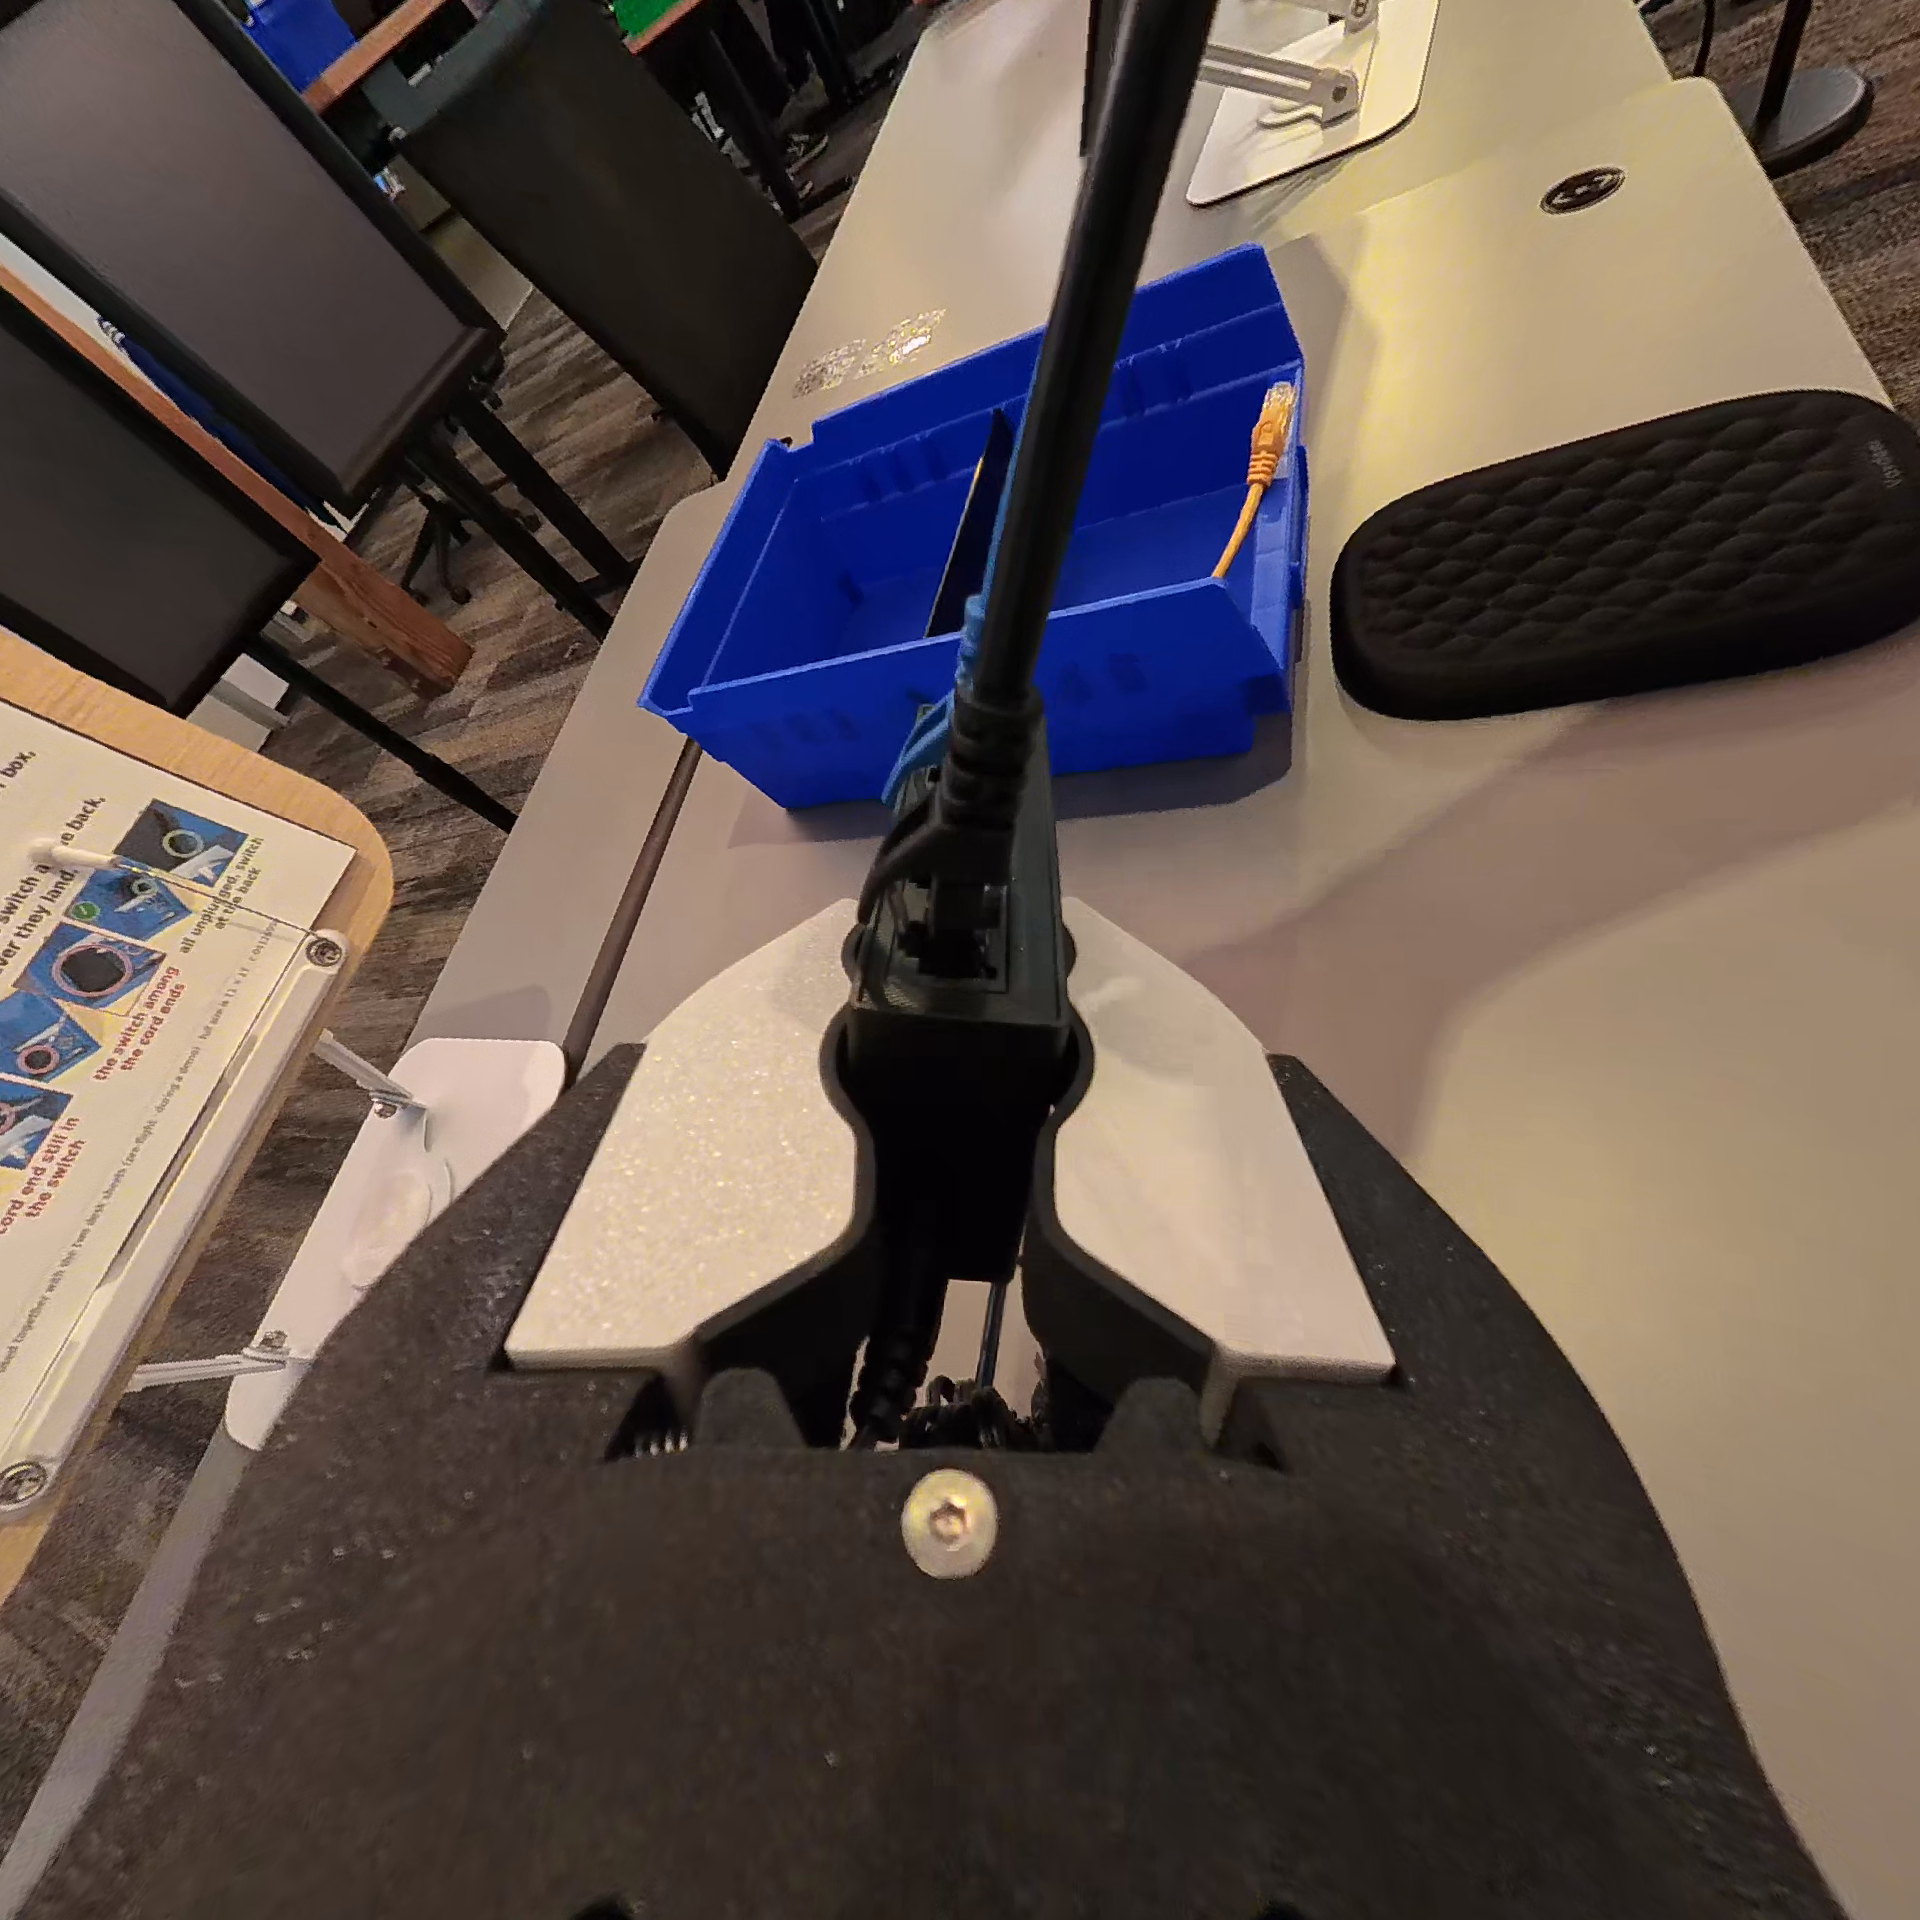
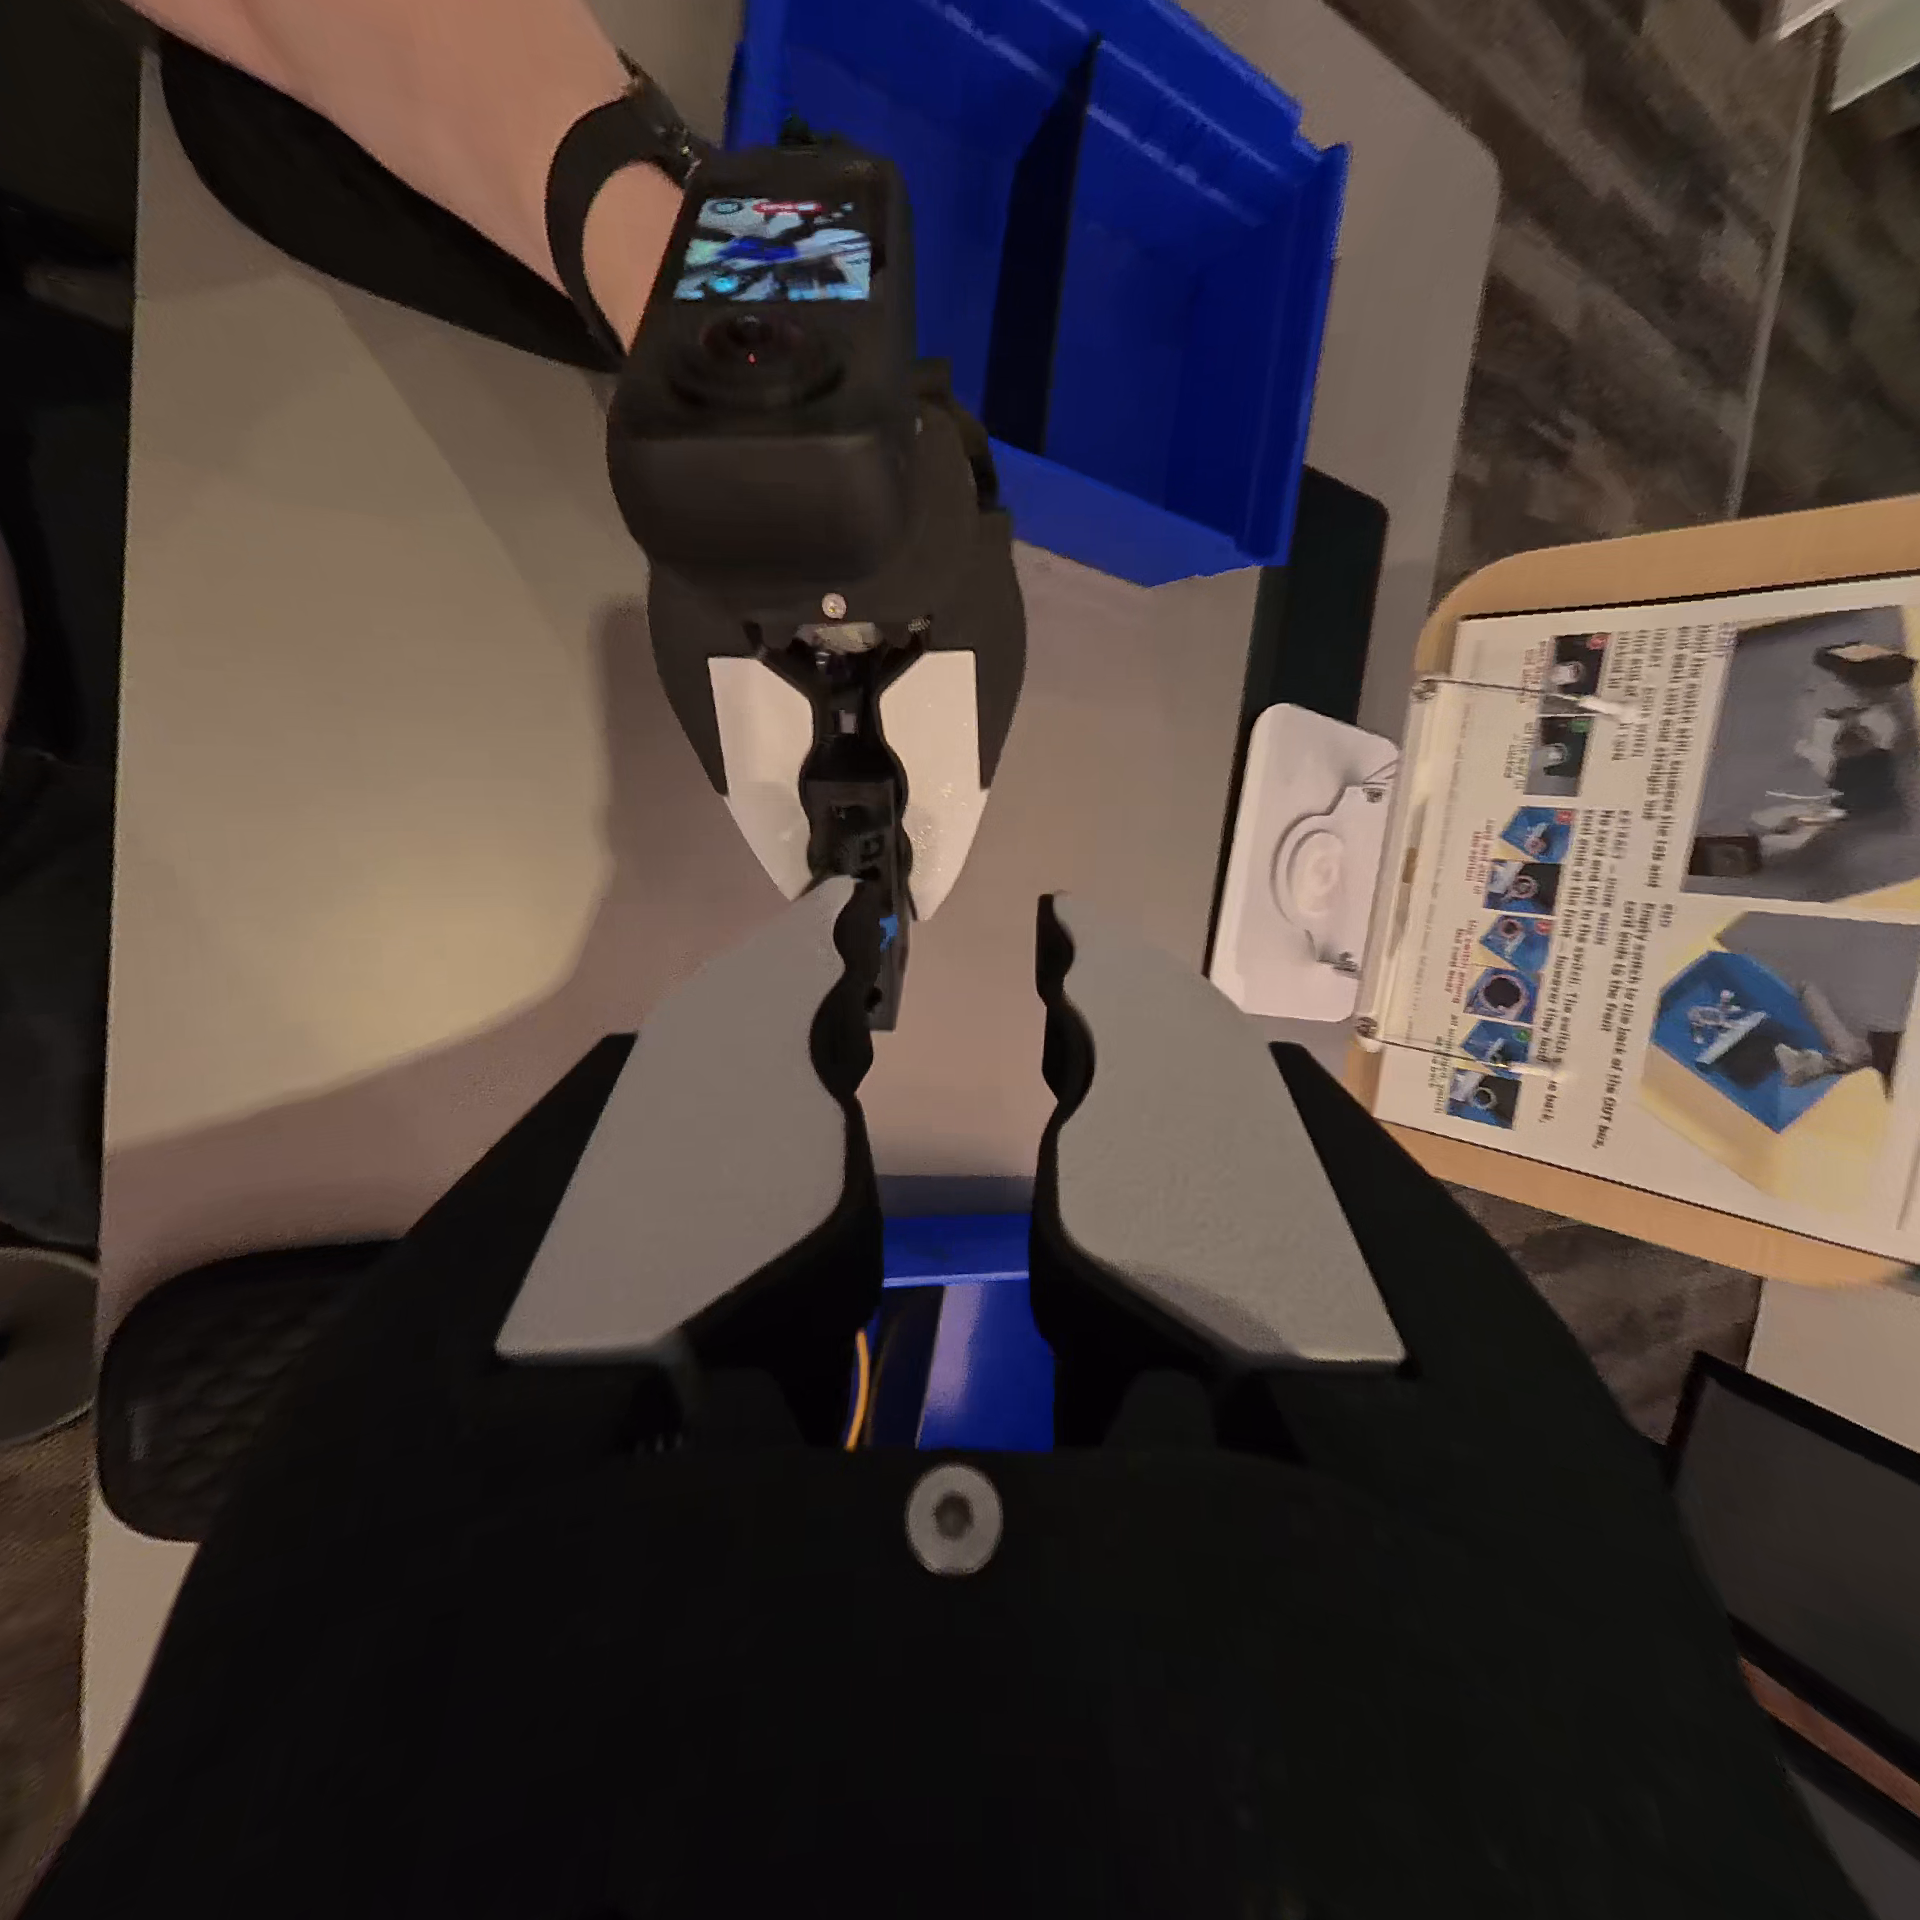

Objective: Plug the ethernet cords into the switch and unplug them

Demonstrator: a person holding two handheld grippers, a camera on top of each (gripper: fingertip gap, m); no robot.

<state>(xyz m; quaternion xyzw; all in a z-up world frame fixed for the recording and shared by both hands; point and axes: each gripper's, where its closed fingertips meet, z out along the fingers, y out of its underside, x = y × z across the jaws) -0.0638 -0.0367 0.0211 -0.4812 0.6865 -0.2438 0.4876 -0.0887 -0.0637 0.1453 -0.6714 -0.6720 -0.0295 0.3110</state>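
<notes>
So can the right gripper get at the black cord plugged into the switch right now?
Probably yes. The right gripper is open with nothing between its fingers, just beside the switch held by the left gripper. The black cord rises clear above it.

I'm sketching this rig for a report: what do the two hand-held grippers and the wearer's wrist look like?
Each hand-held gripper has a black, grainy, wedge-shaped body with a silver screw, pale grey finger plates and black wavy pads. The left one carries a black camera with a lit screen. A black strap loops the wrist.
</notes>
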